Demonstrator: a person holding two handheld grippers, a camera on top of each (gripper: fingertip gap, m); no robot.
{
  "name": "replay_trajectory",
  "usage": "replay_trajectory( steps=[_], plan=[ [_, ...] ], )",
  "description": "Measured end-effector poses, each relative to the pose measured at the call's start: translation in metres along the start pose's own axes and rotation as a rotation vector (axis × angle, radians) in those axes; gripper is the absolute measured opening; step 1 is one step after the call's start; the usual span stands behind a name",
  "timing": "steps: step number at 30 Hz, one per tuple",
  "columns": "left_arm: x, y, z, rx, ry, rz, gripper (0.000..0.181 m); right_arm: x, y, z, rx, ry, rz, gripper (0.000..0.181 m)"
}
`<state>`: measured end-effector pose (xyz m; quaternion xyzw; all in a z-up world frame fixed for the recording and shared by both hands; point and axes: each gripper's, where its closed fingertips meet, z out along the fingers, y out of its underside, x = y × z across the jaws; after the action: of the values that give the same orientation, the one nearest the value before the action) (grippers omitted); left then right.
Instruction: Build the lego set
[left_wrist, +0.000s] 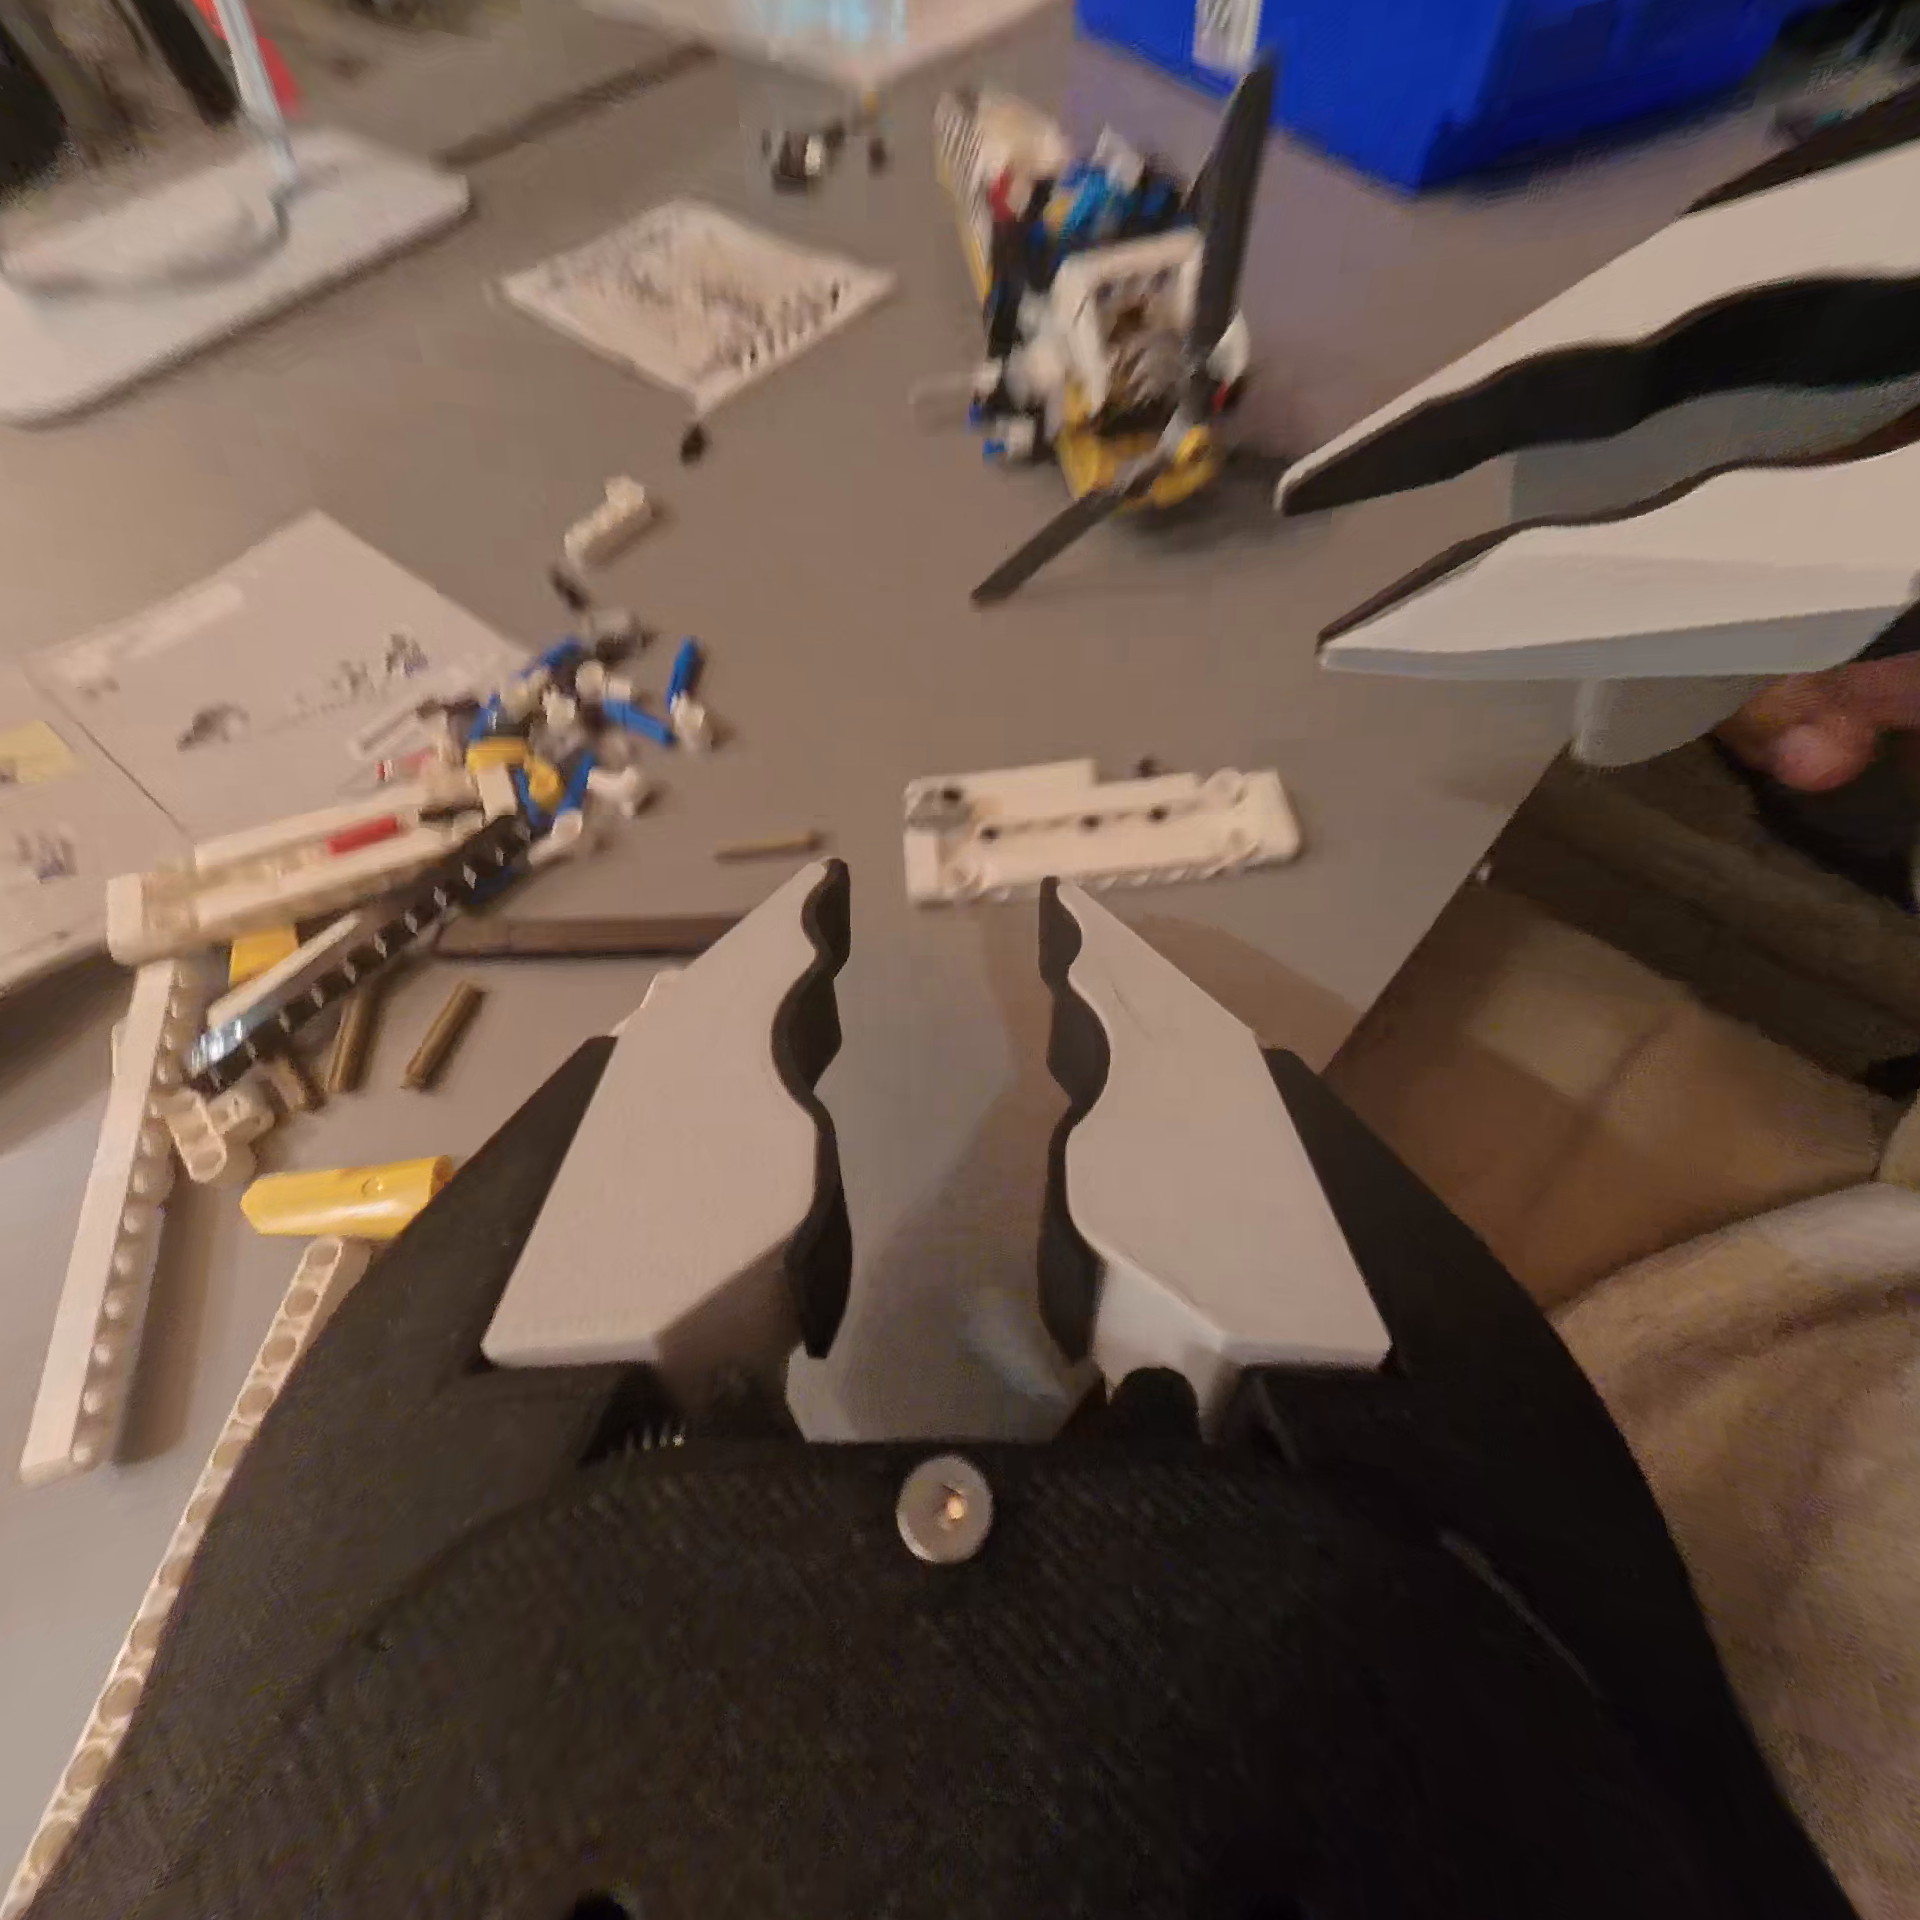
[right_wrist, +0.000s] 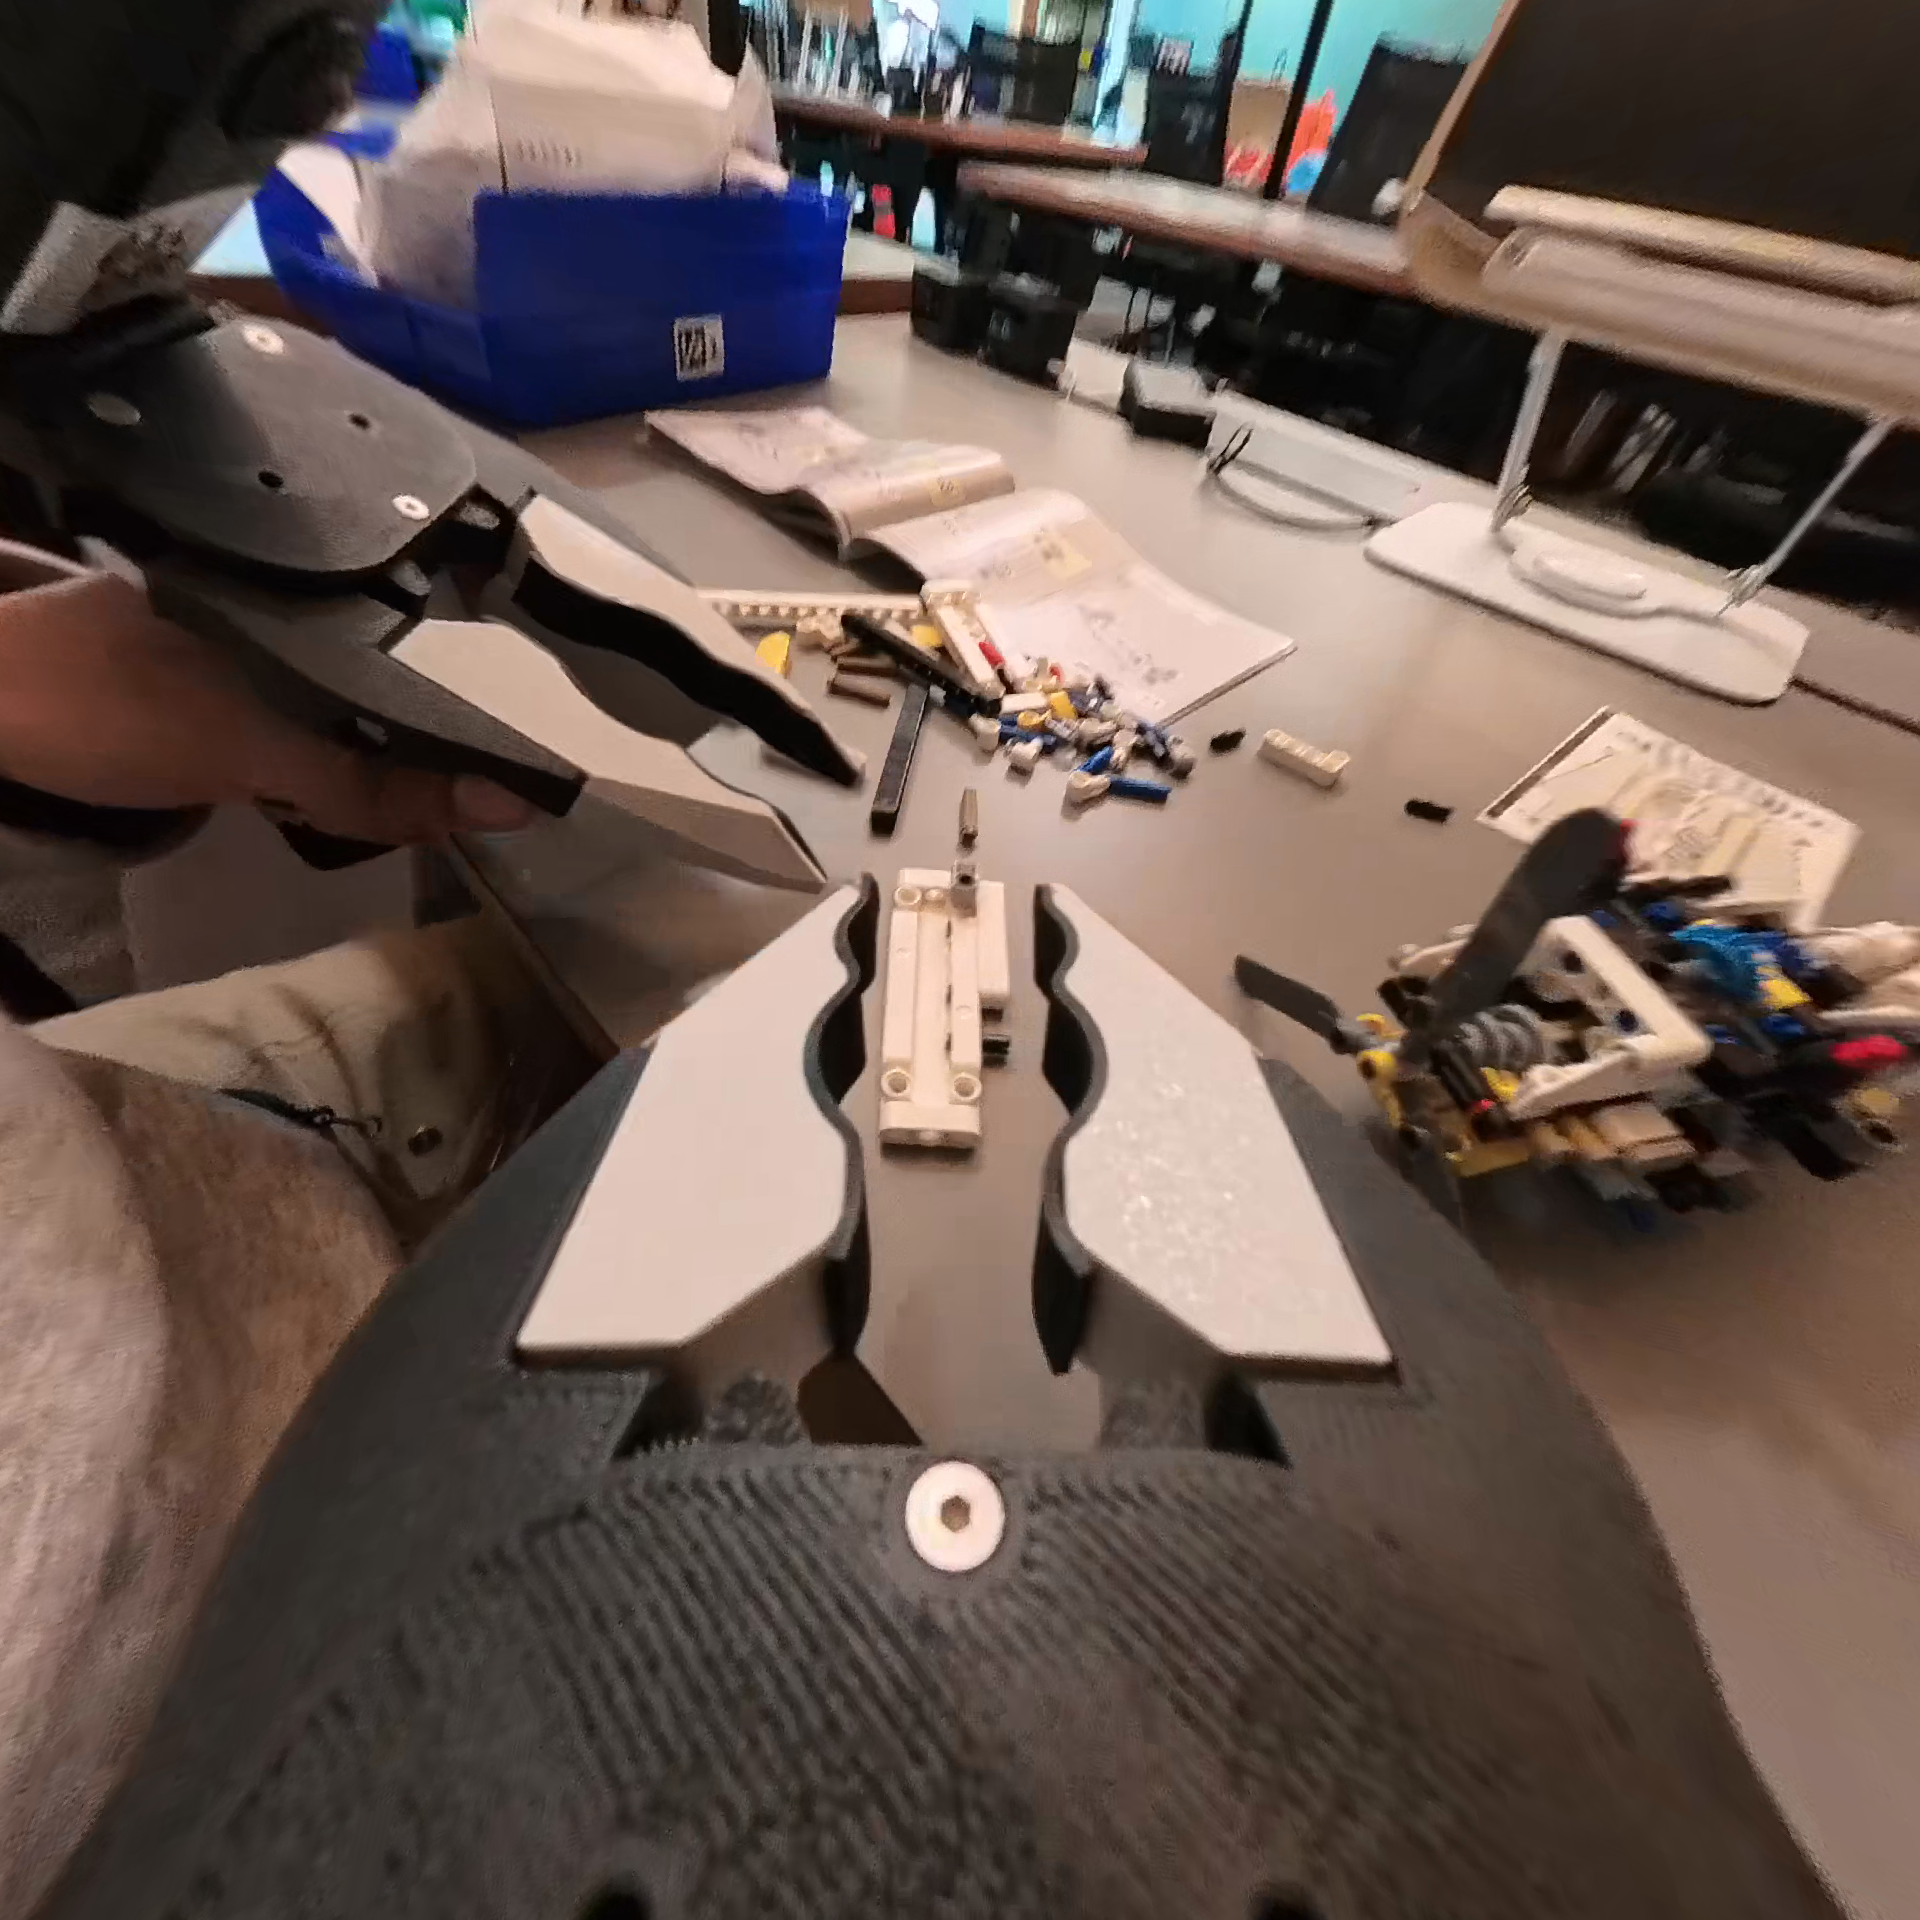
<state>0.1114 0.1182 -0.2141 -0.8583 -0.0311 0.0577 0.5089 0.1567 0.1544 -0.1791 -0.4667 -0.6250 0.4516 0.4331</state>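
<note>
The white sub-assembly (right_wrist: 943, 1023) lies flat on the grey counter (right_wrist: 1351, 831), at the centre of the right wrist view, directly ahead of the right tool (right_wrist: 951, 904) and framed between its two spread fingers; its long axis runs straight up the frame, in line with them. That tool is open and holds nothing. In the left wrist view the same piece (left_wrist: 1101, 836) sits just above and right of the left tool (left_wrist: 945, 891), its long axis crossing the frame side to side; this tool is open and empty too. The right tool looks the nearer and better lined up, though I judge it would close across the narrow width. The loose pile of parts (right_wrist: 1081, 727) lies beyond, and the half-built model (right_wrist: 1621, 1039) at right
</note>
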Motion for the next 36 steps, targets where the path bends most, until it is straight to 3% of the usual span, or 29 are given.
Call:
replay_trajectory(
  steps=[3,6,9,12,15,18,21,24,27,31,34,36],
  plan=[
    [0.029,-0.032,-0.001,0.085,0.054,0.036,0.035,0.02,-0.012,-0.028,0.106,0.098,-0.024,0.027],
    [0.081,-0.065,0.01,0.145,0.223,0.056,0.035,0.06,-0.019,-0.082,0.215,0.278,-0.014,0.025],
    [0.141,-0.09,0.029,0.157,0.418,0.1,0.035,0.112,-0.014,-0.173,0.281,0.525,0.03,0.024],
    [0.196,-0.101,0.057,0.127,0.571,0.165,0.035,0.161,0.024,-0.283,0.264,0.816,0.102,0.024],
    [0.239,-0.104,0.097,0.068,0.644,0.225,0.036,0.204,0.119,-0.363,0.141,1.02,0.259,0.024],
    [0.264,-0.111,0.138,0.033,0.629,0.275,0.035,0.237,0.272,-0.407,-0.085,1.127,0.509,0.026],
    [0.275,-0.118,0.169,0.023,0.582,0.292,0.037,0.251,0.42,-0.419,-0.104,1.119,0.86,0.021],
    [0.292,-0.132,0.177,0.042,0.679,0.204,0.037,0.254,0.555,-0.427,-0.085,1.19,1.134,0.018],
    [0.296,-0.14,0.187,0.018,0.739,0.089,0.036,0.238,0.673,-0.421,-0.243,1.235,1.31,0.017],
    [0.292,-0.149,0.198,-0.03,0.824,-0.109,0.037,0.221,0.778,-0.405,-0.508,1.219,1.377,0.018],
    [0.286,-0.155,0.211,-0.076,0.886,-0.302,0.034,0.228,0.821,-0.395,-0.589,1.222,1.364,0.022],
    [0.275,-0.167,0.216,0.007,0.839,-0.334,0.03,0.24,0.84,-0.388,-0.606,1.223,1.353,0.024]
  ],
)
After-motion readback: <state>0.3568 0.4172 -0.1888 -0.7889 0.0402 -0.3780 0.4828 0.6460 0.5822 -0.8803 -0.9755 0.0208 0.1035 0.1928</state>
